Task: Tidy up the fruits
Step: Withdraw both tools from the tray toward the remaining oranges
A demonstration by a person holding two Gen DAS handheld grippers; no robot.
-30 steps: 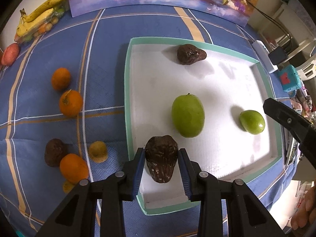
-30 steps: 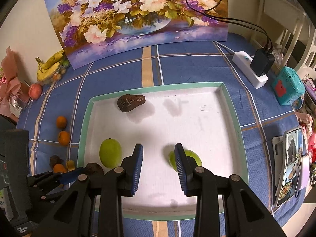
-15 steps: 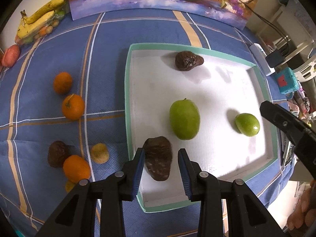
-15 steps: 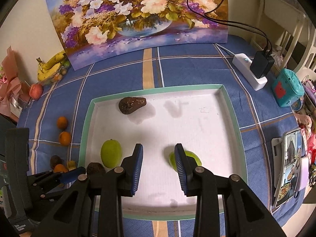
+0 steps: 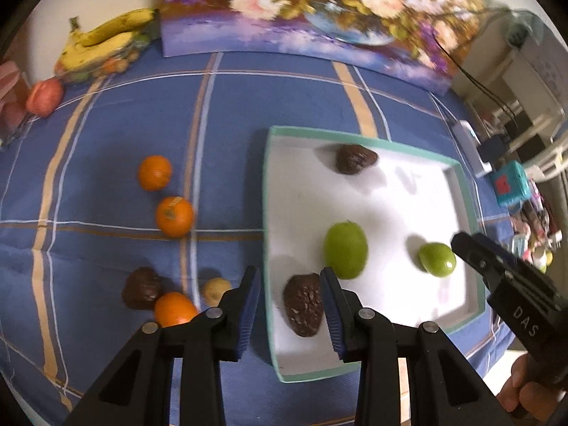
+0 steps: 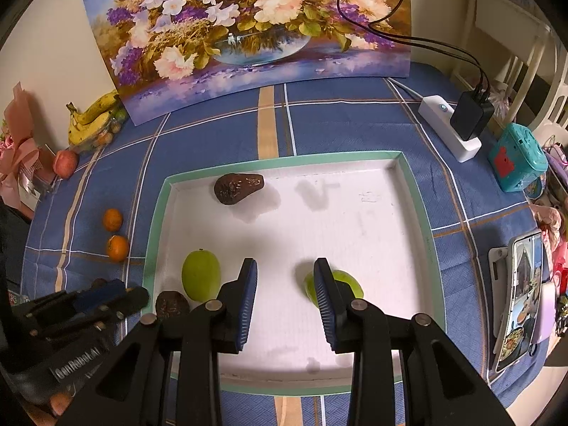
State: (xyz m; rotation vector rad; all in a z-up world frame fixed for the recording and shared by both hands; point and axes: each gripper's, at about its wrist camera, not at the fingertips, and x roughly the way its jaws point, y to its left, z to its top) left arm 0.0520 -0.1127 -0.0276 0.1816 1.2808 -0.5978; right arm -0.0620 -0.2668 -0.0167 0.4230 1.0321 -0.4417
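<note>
A white tray with a teal rim (image 5: 267,191) (image 6: 156,213) lies on the blue checked cloth. In it lie a dark avocado (image 5: 303,305) (image 6: 172,304) at the near left corner, another dark avocado (image 5: 355,159) (image 6: 237,187) at the back, a large green fruit (image 5: 345,249) (image 6: 200,276) and a smaller green fruit (image 5: 436,259) (image 6: 349,285). My left gripper (image 5: 289,307) is open and empty, above the tray's left rim, the near avocado lying free below its jaws. My right gripper (image 6: 285,296) is open and empty above the tray's front, its right finger partly hiding the small green fruit.
On the cloth left of the tray lie three oranges (image 5: 174,216), a dark fruit (image 5: 141,287) and a small yellowish fruit (image 5: 216,289). Bananas (image 6: 94,117) and a red fruit (image 6: 65,163) sit far left. A flower painting (image 6: 248,28) stands behind. A power strip (image 6: 451,131), a teal box and a phone lie right.
My left gripper opened and let go of the dark avocado, which now lies in the tray's near left corner; the gripper drew back and swung left. My right gripper has barely moved.
</note>
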